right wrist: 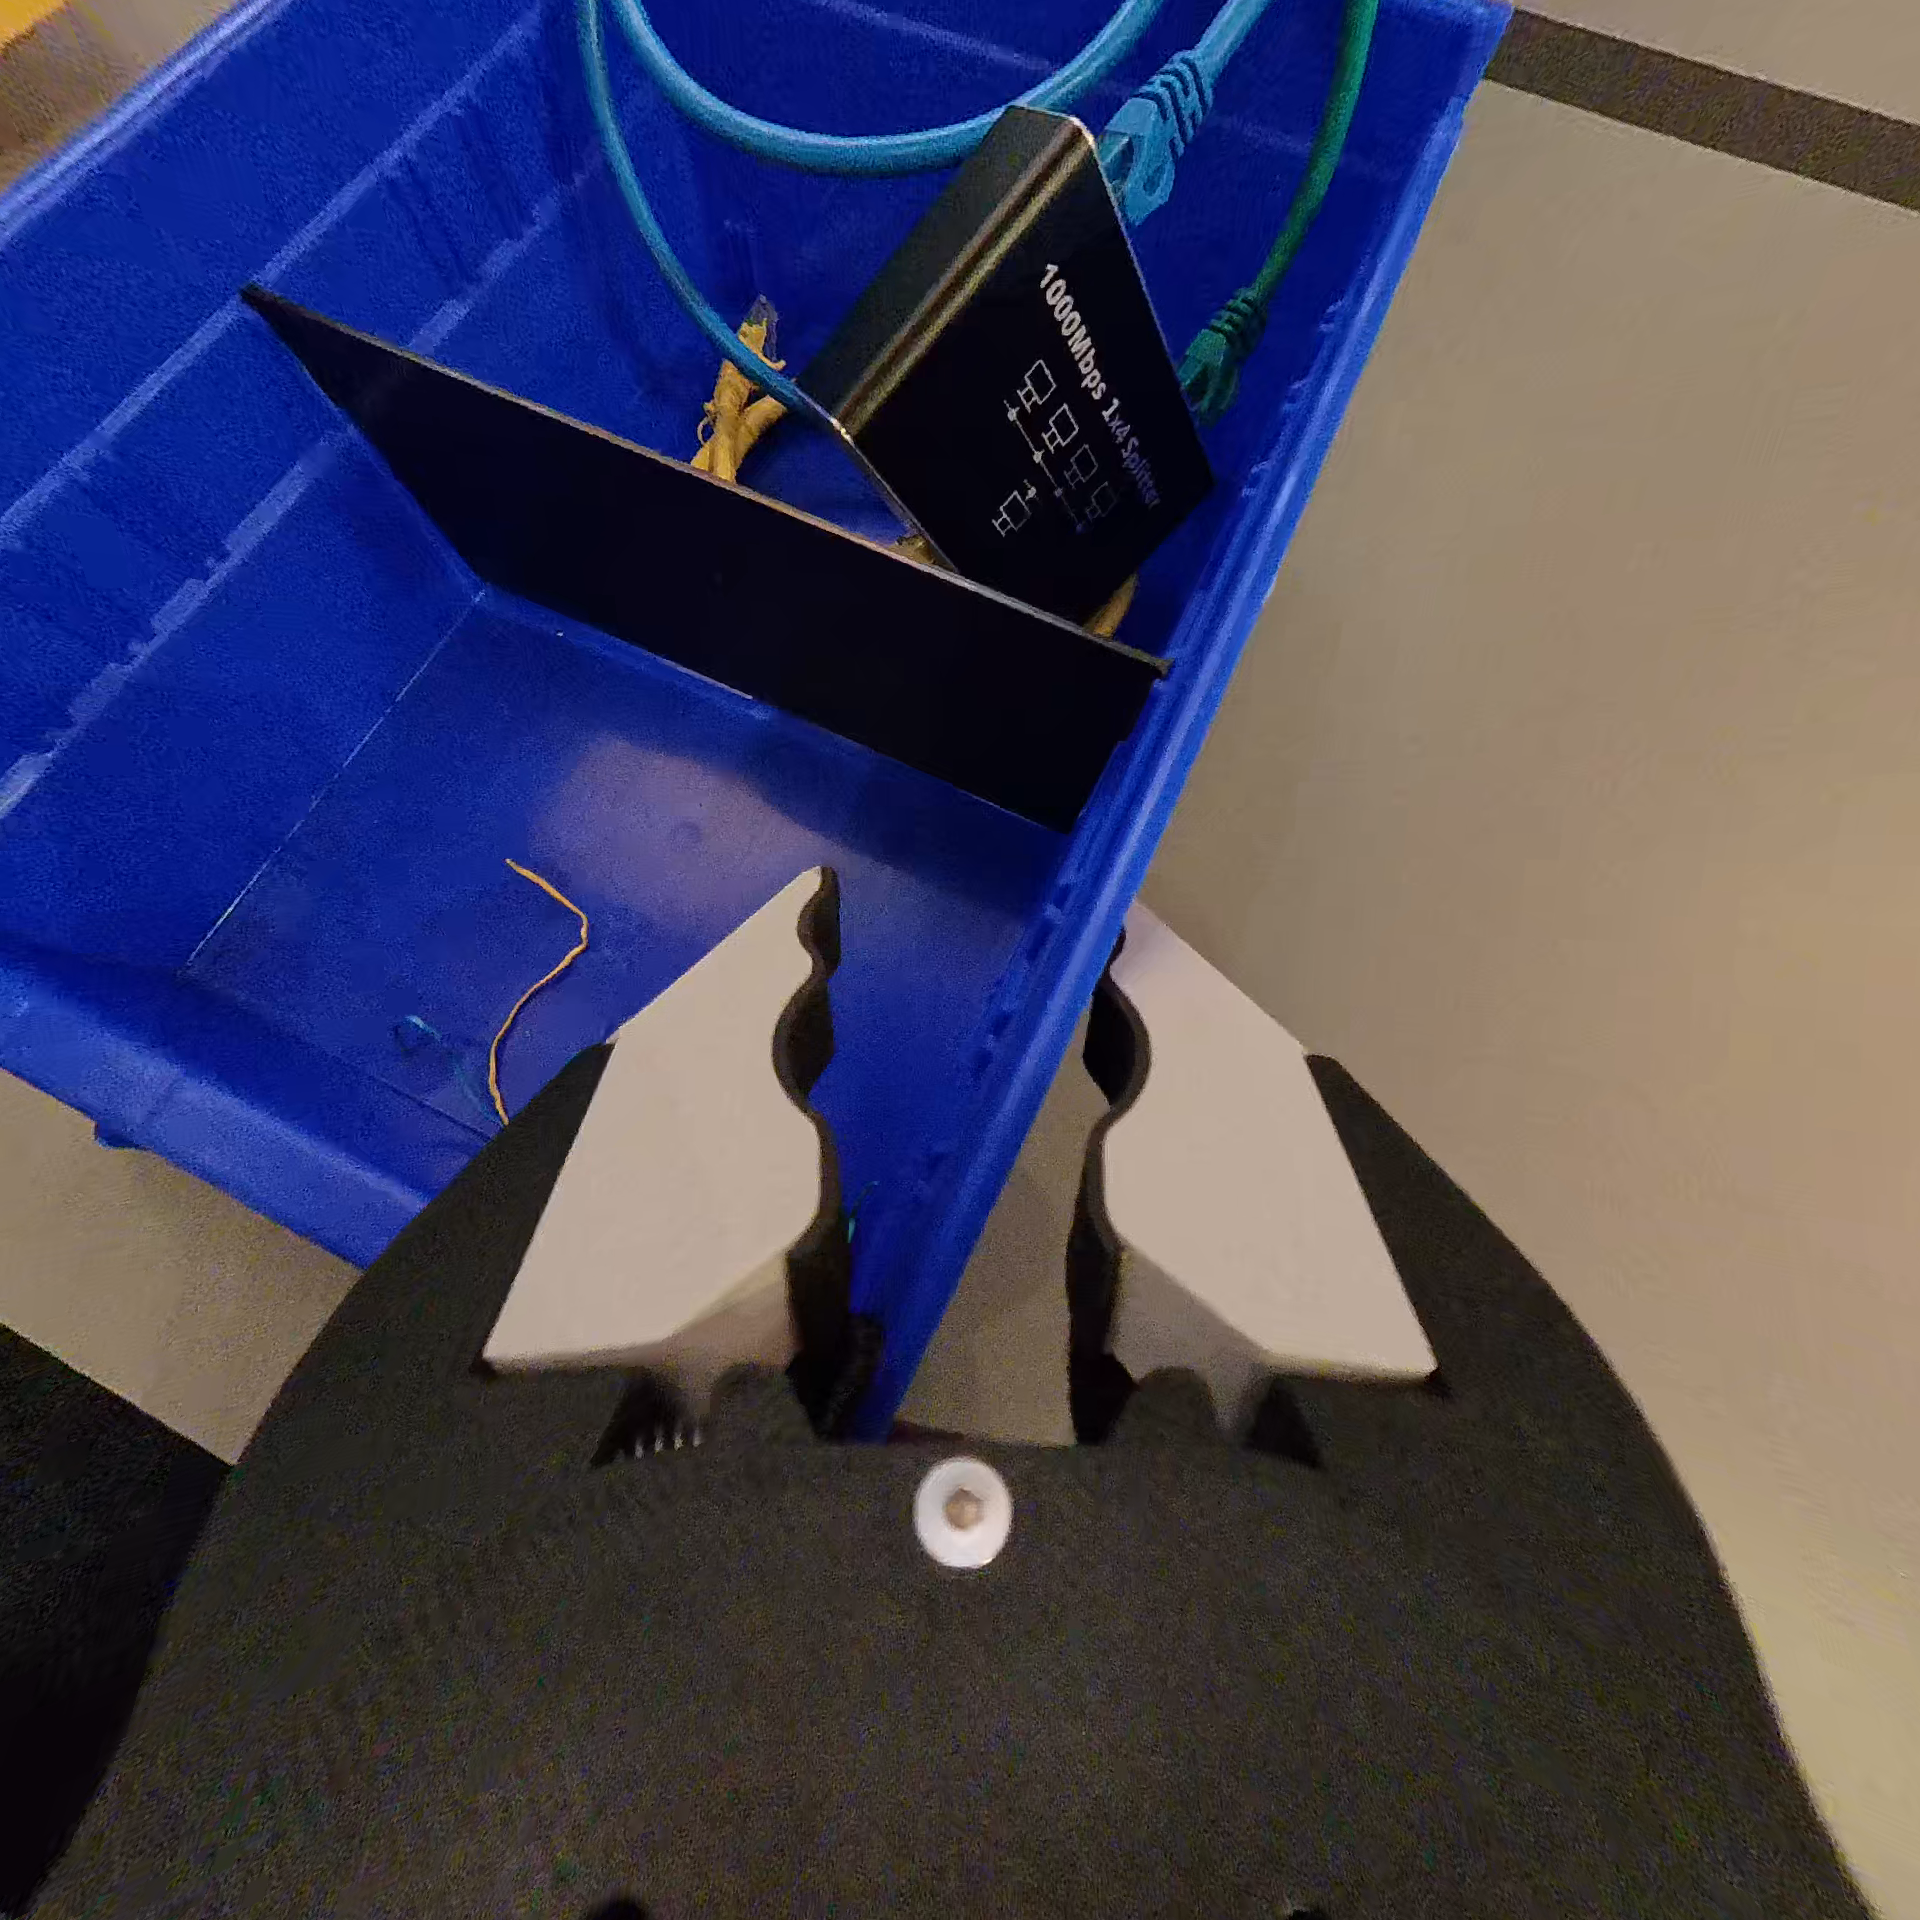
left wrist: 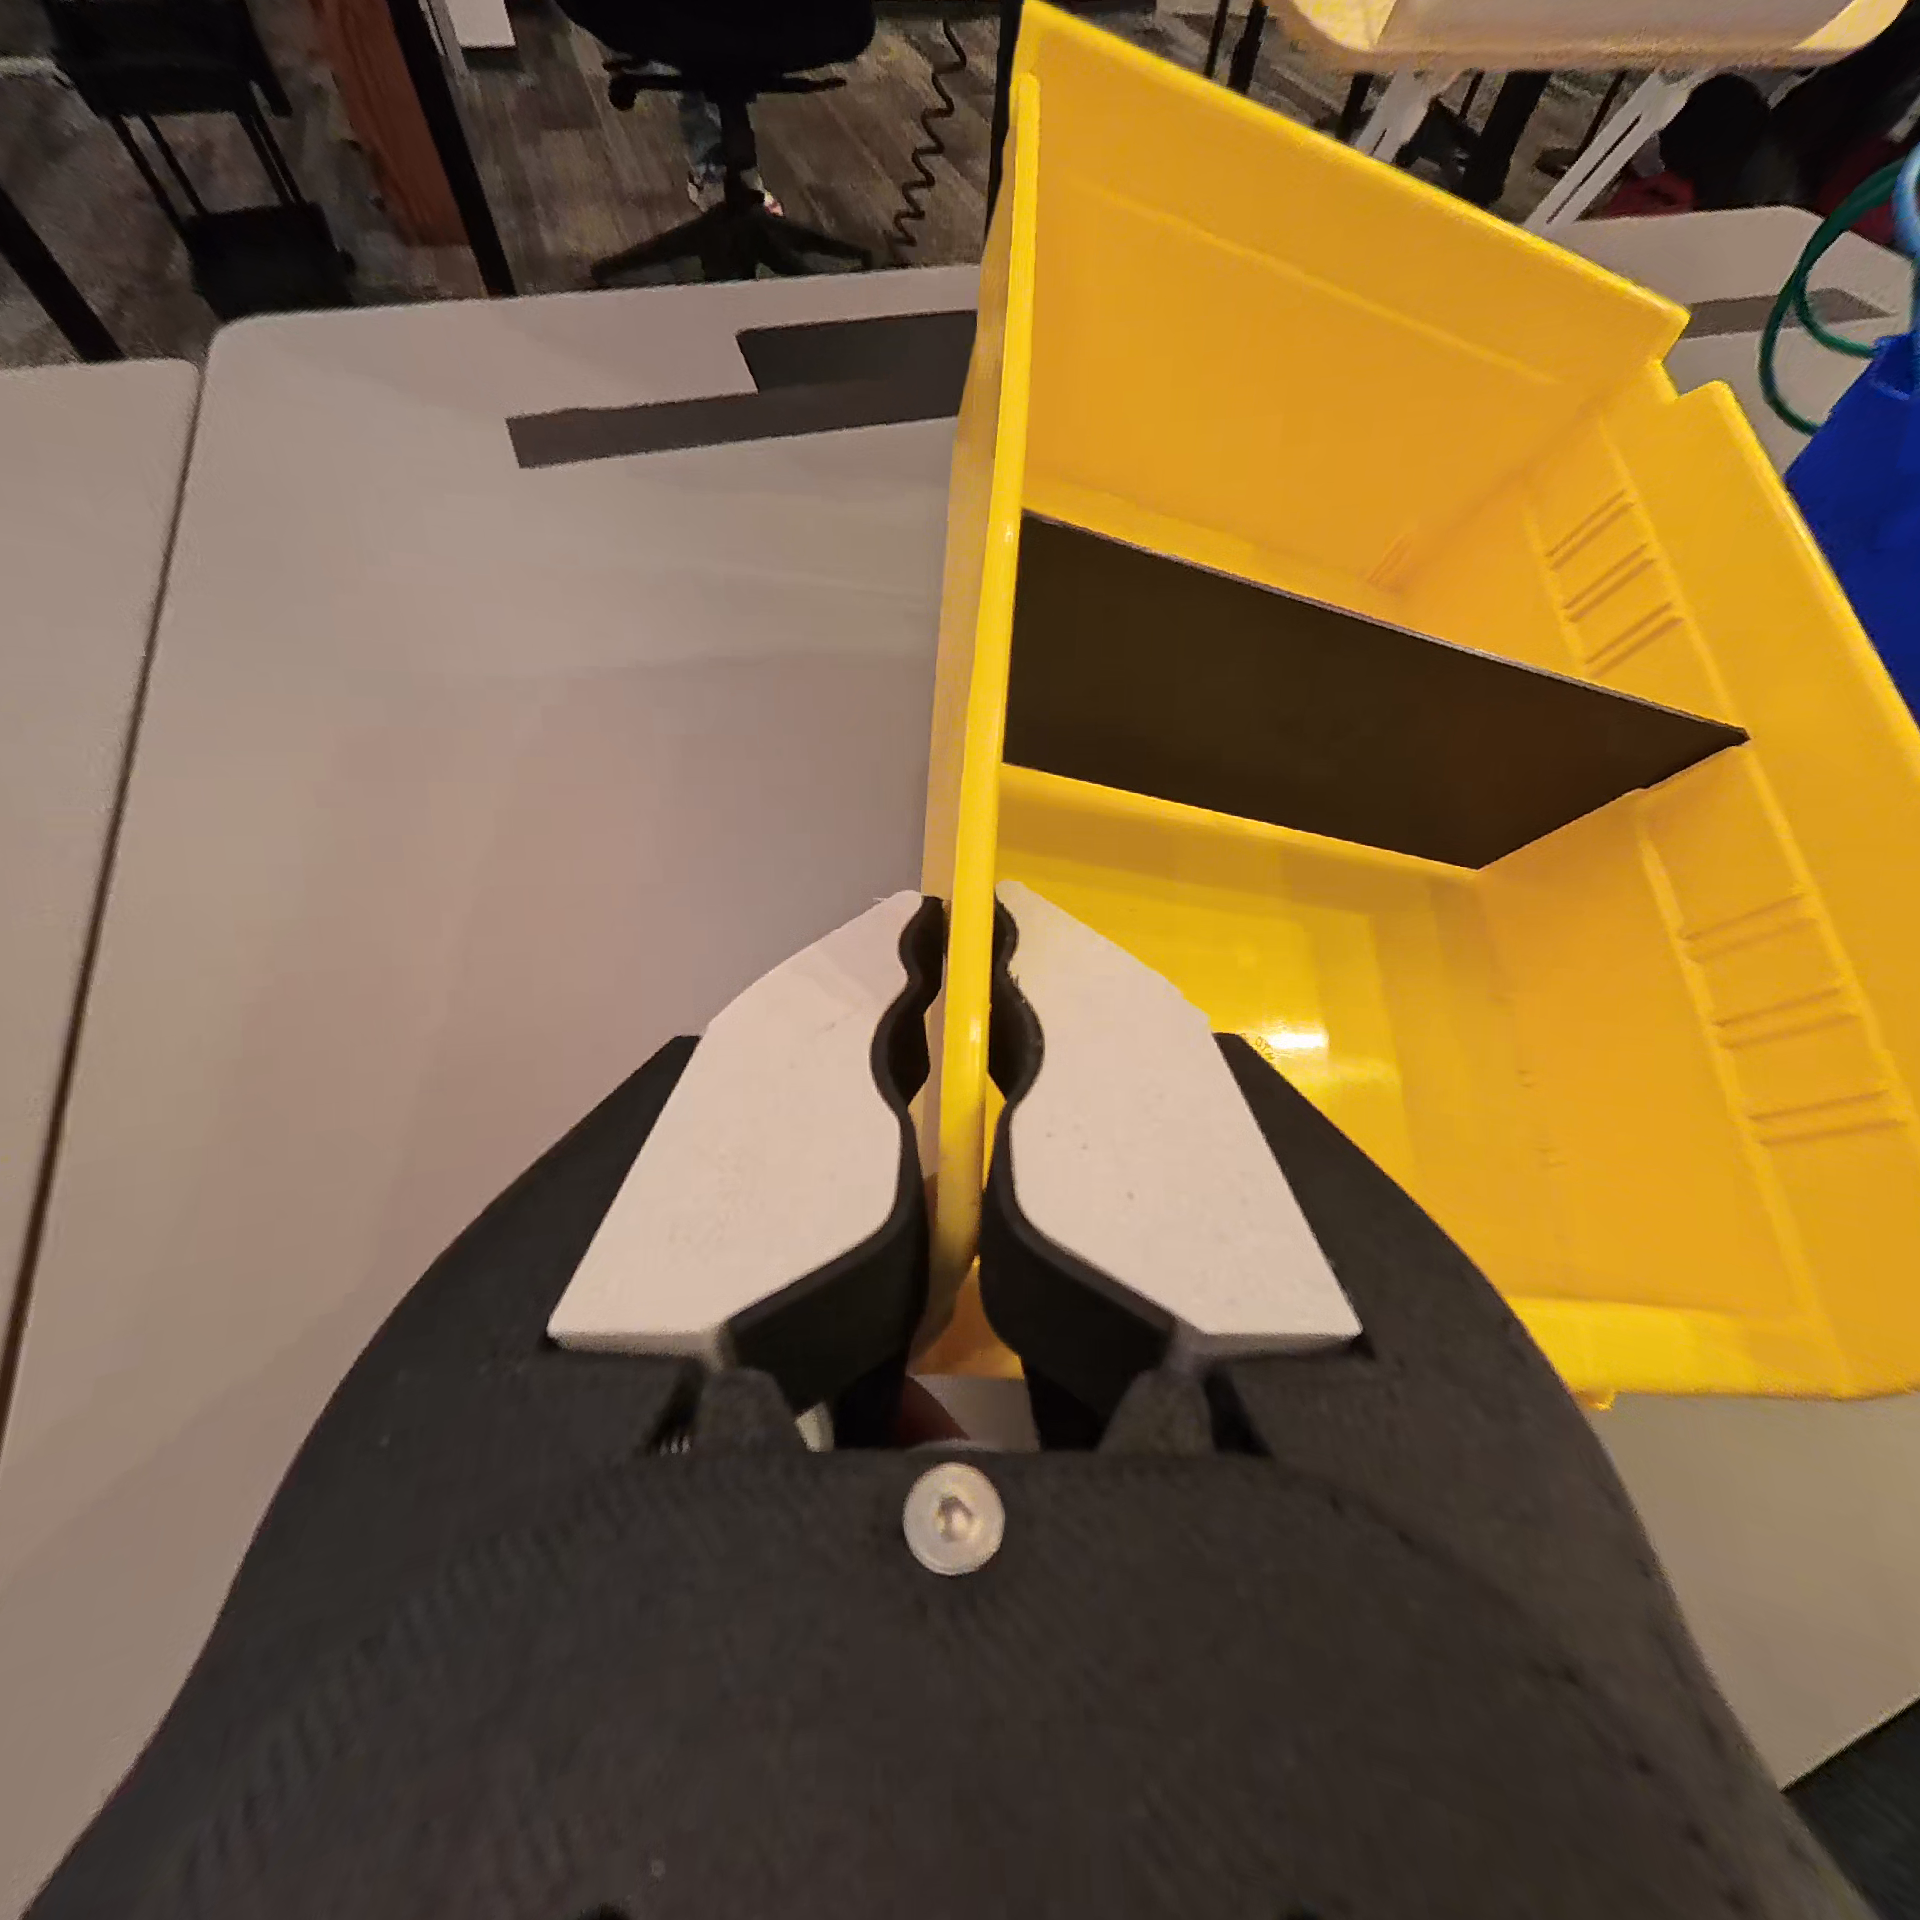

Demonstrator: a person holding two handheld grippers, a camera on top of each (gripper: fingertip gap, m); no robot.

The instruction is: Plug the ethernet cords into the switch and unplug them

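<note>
The left tool [left wrist: 961, 1023] was clamped on the yellow bin's [left wrist: 1299, 395] side wall at frame centre. The right tool [right wrist: 966, 1039] straddled the blue bin's [right wrist: 312, 520] right wall, jaws apart. Beyond its black divider [right wrist: 727, 592], upper centre, the switch [right wrist: 1029, 405] leaned among blue [right wrist: 831, 145], green [right wrist: 1299, 229] and yellow cords [right wrist: 738, 416].

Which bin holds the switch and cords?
The blue bin, straddled by the right claw: switch behind its divider. The yellow bin is empty.
</note>
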